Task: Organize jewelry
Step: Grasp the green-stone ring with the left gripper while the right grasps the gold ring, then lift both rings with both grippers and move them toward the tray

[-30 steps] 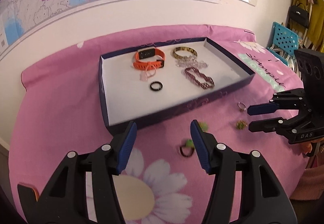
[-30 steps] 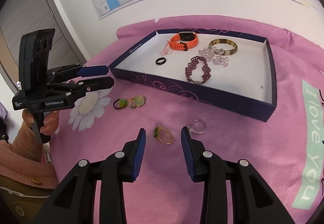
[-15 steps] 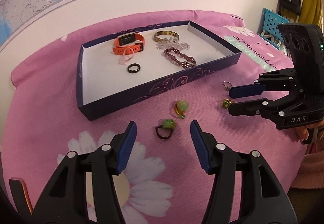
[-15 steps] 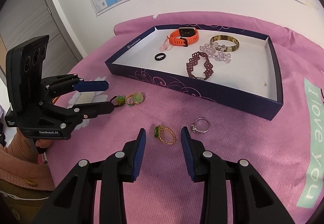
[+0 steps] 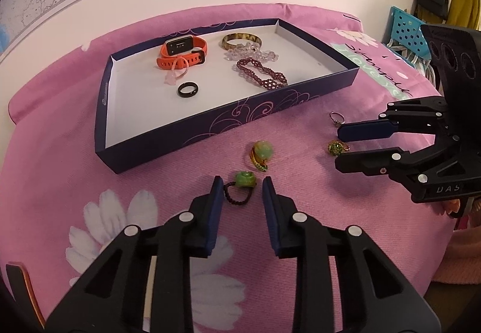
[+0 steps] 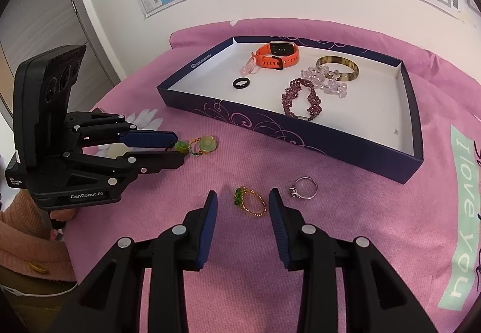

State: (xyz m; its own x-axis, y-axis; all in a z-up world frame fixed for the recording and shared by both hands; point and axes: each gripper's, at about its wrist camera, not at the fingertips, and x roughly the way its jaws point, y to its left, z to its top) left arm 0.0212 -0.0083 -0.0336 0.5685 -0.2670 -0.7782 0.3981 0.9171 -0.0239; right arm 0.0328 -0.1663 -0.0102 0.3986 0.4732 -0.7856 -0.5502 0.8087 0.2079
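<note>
A dark blue tray (image 5: 228, 119) (image 6: 354, 149) on a pink cloth holds an orange watch (image 5: 183, 51), a black ring (image 5: 188, 90), a gold bangle (image 5: 242, 39), clear beads and a maroon bracelet (image 5: 261, 74). My left gripper (image 5: 242, 188) (image 6: 177, 149) is open around a black ring with a green bead (image 5: 240, 187). A yellow-green ring (image 5: 261, 154) lies just beyond. My right gripper (image 6: 242, 200) (image 5: 338, 149) is open around a gold ring with a green stone (image 6: 251, 200) (image 5: 336, 148). A silver ring (image 6: 303, 188) (image 5: 336, 118) lies to its right.
A wall with a map and sockets stands behind the table. A blue chair (image 5: 405, 29) and hanging bags are at the far right. A grey door (image 6: 45, 11) is at the left. The cloth drops off at the table's round edge.
My left gripper has moved forward and its fingers have narrowed around the black green-bead ring. My right gripper has closed in on the gold ring.
</note>
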